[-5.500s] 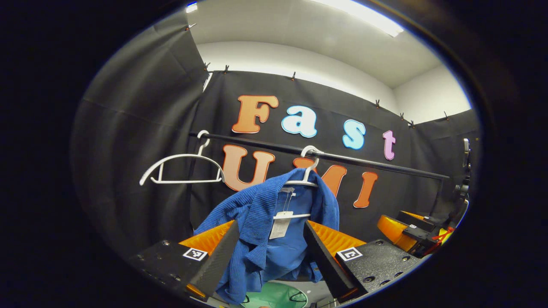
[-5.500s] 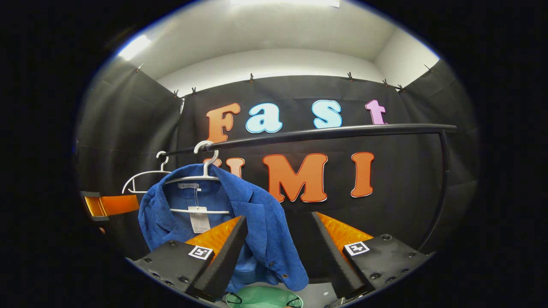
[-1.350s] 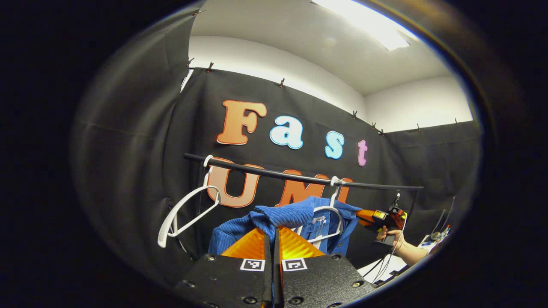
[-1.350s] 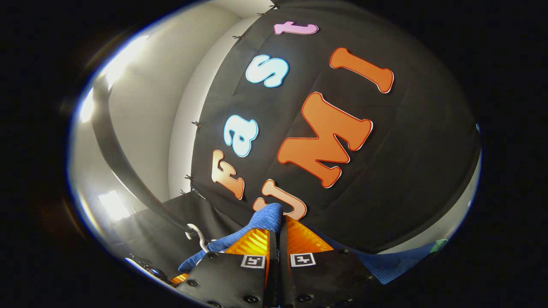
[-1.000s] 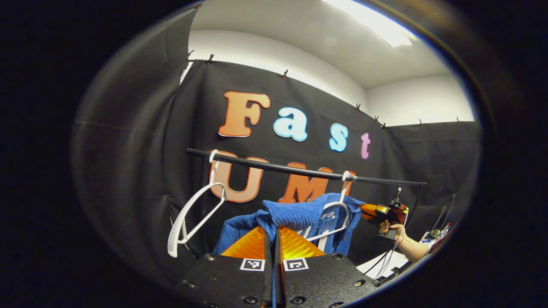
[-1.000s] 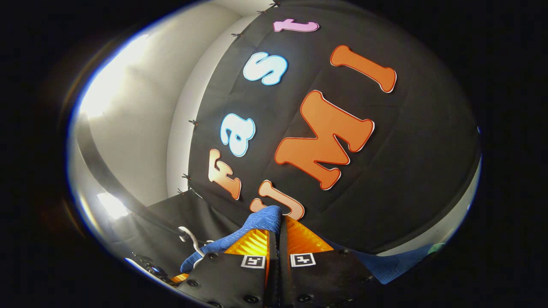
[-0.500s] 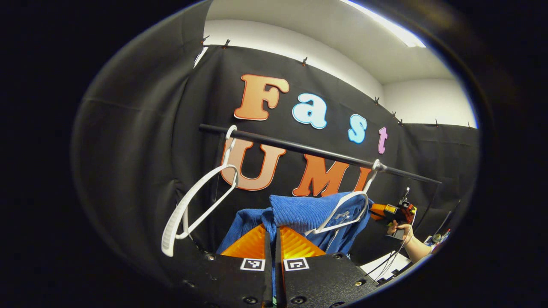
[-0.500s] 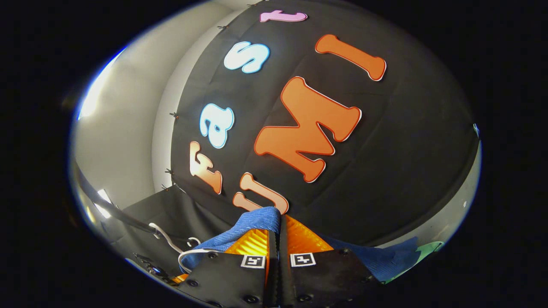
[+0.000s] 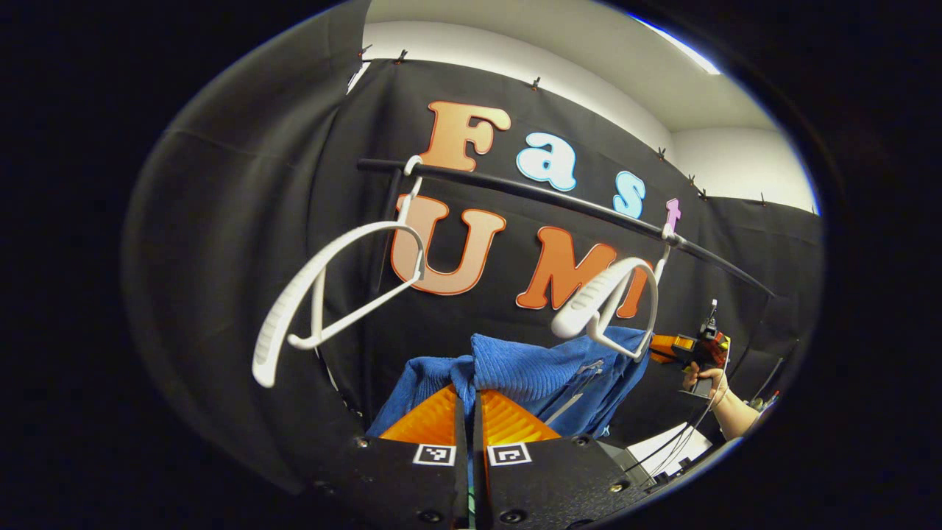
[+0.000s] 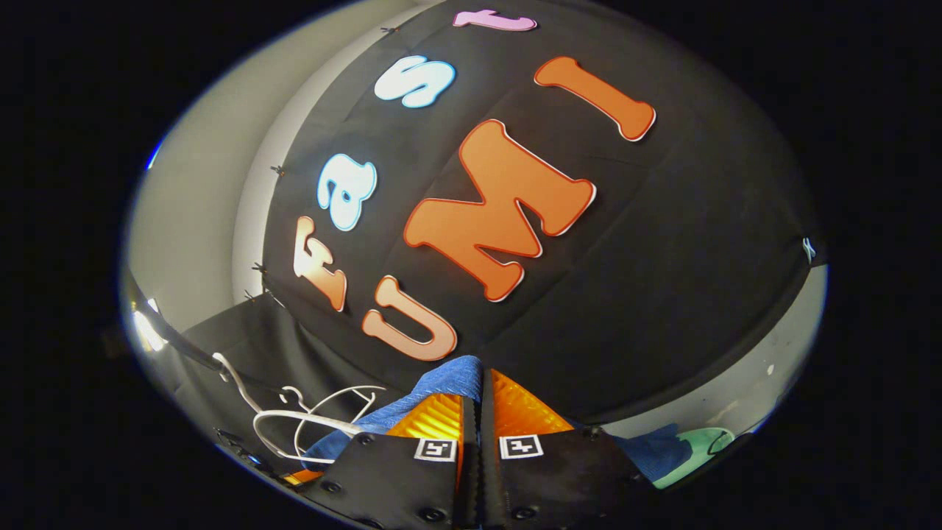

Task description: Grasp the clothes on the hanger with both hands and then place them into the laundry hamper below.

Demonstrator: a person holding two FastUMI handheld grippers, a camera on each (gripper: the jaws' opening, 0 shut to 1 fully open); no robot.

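The blue jacket (image 9: 530, 372) now hangs below its bare white hanger (image 9: 614, 302), pulled free, each hand-held gripper (image 9: 471, 401) (image 10: 482, 386) clamped on it; lowering into the hamper (image 10: 699, 445) remains.

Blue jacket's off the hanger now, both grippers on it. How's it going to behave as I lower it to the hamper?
Probably floppy: the blue jacket sags between the left gripper and right gripper. Its ribbed weave likely grips the fingers well. The loose tag string may snag the hanger beside it.
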